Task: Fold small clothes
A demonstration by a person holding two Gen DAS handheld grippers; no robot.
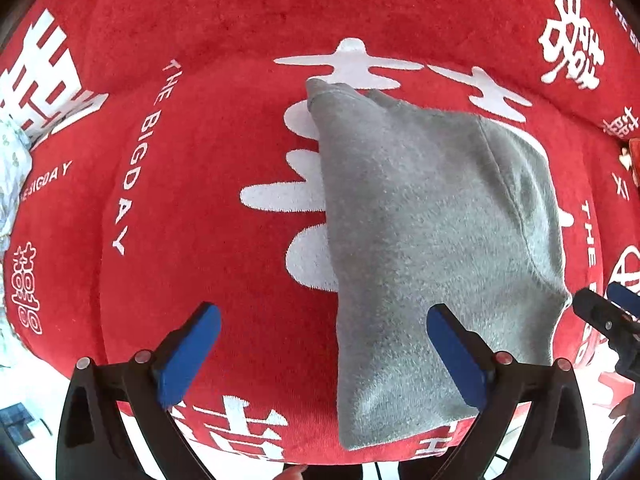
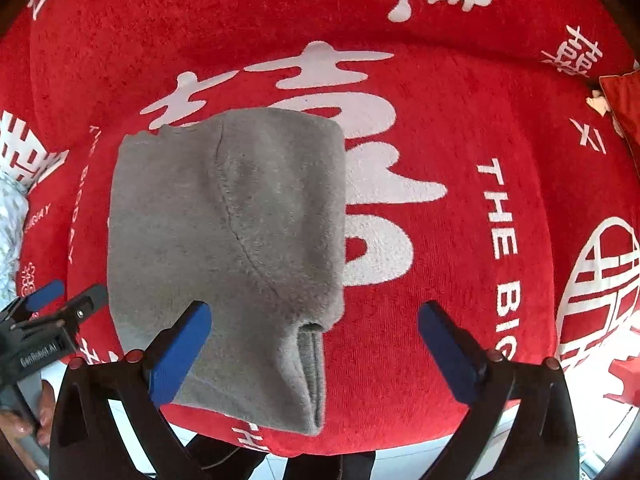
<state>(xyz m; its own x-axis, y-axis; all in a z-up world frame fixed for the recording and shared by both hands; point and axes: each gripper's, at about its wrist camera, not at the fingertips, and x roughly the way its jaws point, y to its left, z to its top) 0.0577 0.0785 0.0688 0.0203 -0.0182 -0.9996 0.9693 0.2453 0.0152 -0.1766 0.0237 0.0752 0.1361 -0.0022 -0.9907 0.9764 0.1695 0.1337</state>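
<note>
A grey fleece garment (image 1: 420, 240) lies folded flat on a red cushion printed with white characters (image 1: 200, 160); it also shows in the right wrist view (image 2: 224, 248). My left gripper (image 1: 324, 320) is open and empty, just above the garment's near left edge, its right finger over the cloth. My right gripper (image 2: 314, 320) is open and empty above the garment's near right corner, where a folded hem shows. The right gripper shows at the left wrist view's right edge (image 1: 608, 312); the left gripper shows at the right wrist view's left edge (image 2: 52, 304).
A pale patterned cloth (image 1: 12, 176) lies at the cushion's left edge. A red cushion with a small tag (image 2: 624, 100) sits at the far right. A raised red backrest (image 2: 280, 8) runs behind. White floor shows below the cushion's front edge.
</note>
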